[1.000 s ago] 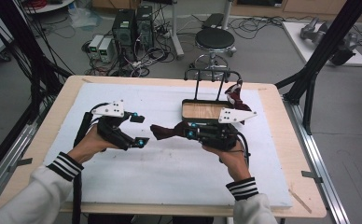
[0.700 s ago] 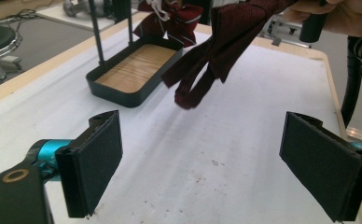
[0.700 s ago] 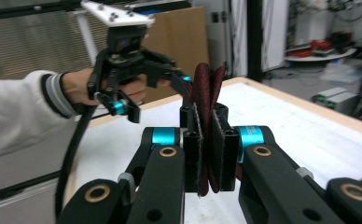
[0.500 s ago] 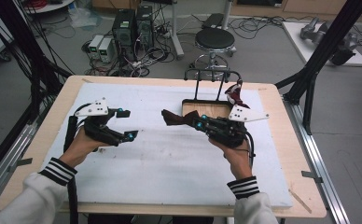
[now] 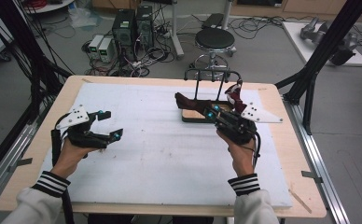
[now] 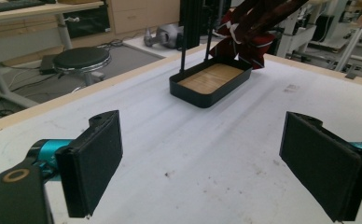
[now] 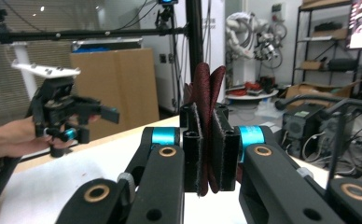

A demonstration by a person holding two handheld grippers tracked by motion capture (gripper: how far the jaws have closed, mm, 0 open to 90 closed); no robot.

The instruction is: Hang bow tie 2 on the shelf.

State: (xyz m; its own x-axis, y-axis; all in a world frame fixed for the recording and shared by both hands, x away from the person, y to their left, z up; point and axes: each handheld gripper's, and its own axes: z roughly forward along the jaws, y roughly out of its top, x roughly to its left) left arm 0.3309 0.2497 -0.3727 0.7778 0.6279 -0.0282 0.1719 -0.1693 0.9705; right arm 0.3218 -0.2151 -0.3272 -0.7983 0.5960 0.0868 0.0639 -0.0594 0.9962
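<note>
My right gripper (image 5: pixel 212 112) is shut on a dark red cloth strip (image 5: pixel 184 100), held up over the black tray (image 5: pixel 188 118). The tray has a wooden floor and a black rail (image 5: pixel 212 72) on two posts above it. One end of the cloth sticks out left past the jaws and the other hangs by the rail's right post. In the right gripper view the folded cloth (image 7: pixel 209 88) stands pinched between the pads (image 7: pixel 193 149). My left gripper (image 5: pixel 111 124) is open over the white mat at the left, well apart from the tray (image 6: pixel 212 86), with nothing between its pads (image 6: pixel 97 161).
A white mat (image 5: pixel 160 154) covers most of the wooden table (image 5: pixel 281 205). Behind the table stand a black stool (image 5: pixel 217 39) and computer cases (image 5: pixel 132 23) with cables on the floor. Black frame posts (image 5: pixel 319 65) rise at both sides.
The right gripper has carried the cloth right and back, over the tray. The left gripper has drawn away to the left and stays open.
</note>
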